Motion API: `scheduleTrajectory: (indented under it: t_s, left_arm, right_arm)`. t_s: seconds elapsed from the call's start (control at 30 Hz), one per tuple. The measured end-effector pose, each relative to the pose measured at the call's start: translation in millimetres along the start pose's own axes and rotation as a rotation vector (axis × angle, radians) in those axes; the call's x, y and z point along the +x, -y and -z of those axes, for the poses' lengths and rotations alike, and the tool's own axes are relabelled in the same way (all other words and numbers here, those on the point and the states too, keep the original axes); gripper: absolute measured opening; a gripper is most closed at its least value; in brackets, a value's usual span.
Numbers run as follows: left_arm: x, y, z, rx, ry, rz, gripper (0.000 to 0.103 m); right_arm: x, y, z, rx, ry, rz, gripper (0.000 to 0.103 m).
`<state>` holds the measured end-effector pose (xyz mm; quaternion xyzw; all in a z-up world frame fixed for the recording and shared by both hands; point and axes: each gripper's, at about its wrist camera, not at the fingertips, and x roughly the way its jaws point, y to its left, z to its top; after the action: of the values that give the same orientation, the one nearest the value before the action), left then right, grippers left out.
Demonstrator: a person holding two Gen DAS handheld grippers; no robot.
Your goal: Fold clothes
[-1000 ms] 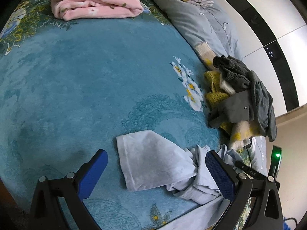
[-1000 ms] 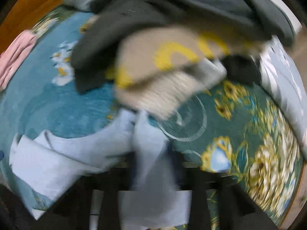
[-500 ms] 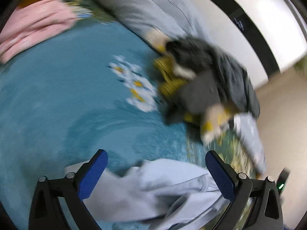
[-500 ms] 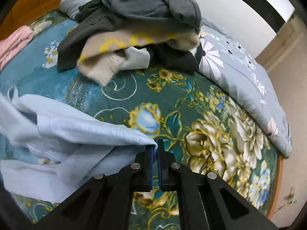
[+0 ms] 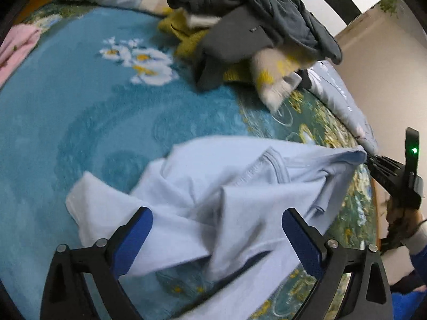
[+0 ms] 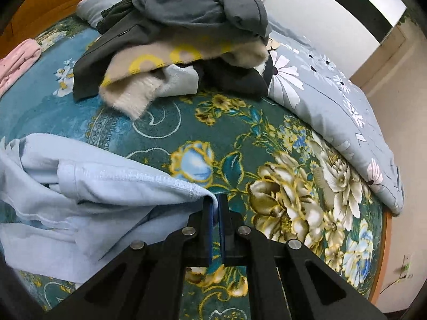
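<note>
Gripping one hemmed edge of the pale blue shirt (image 6: 88,186), the right tongs (image 6: 215,205) are pressed together on the cloth while the left tongs (image 5: 216,240) gape wide and hold nothing.

Crumpled and creased, the shirt lies across the lower half of the left wrist view, its ribbed neckline (image 5: 275,165) facing up and one corner stretched taut toward the right tongs at the right edge of the frame; it rests on the teal floral bedspread (image 5: 80,106), and its lower folds sit between the blue pads (image 5: 133,242) of the left tongs. A heap of grey, yellow and cream clothes (image 6: 173,48) sits at top centre, a folded pink garment (image 6: 16,64) at the far left, a grey flowered quilt (image 6: 333,101) along the right. Bare bedspread lies between the shirt and the heap.
</note>
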<state>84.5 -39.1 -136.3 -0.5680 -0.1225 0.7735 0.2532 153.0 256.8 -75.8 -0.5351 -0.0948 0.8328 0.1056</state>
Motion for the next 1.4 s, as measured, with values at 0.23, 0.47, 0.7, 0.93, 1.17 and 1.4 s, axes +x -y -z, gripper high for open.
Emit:
scheduleTrajectory:
  t_s: [0.23, 0.47, 0.7, 0.93, 1.17, 1.4]
  left_arm:
    - [-19.3, -24.1, -26.5, -0.161, 0.157, -0.023, 0.099]
    - [12.2, 1.7, -13.6, 0.068, 0.002, -0.172, 0.099]
    - [32.6, 14.6, 7.9, 0.164, -0.113, -0.177, 0.099]
    - [8.1, -28.3, -32.3, -0.119, 0.025, -0.007, 0.1]
    - [35.2, -4.1, -30.3, 0.123, -0.077, -0.203, 0.099]
    - [36.9, 9.3, -16.4, 0.224, -0.122, -0.184, 0.099]
  right_arm:
    - [1.6, -3.0, 0.4, 0.016, -0.015, -0.015, 0.003]
    - [-3.3, -0.7, -6.2, 0.027, -0.003, -0.035, 0.003]
    - [-1.2, -5.2, -11.2, 0.033, -0.011, -0.068, 0.003]
    - [2.1, -3.9, -9.1, 0.029, -0.026, -0.077, 0.003]
    - [0.7, -6.4, -13.9, 0.037, -0.027, -0.101, 0.003]
    - [2.0, -10.1, -14.1, 0.033, -0.033, -0.121, 0.003]
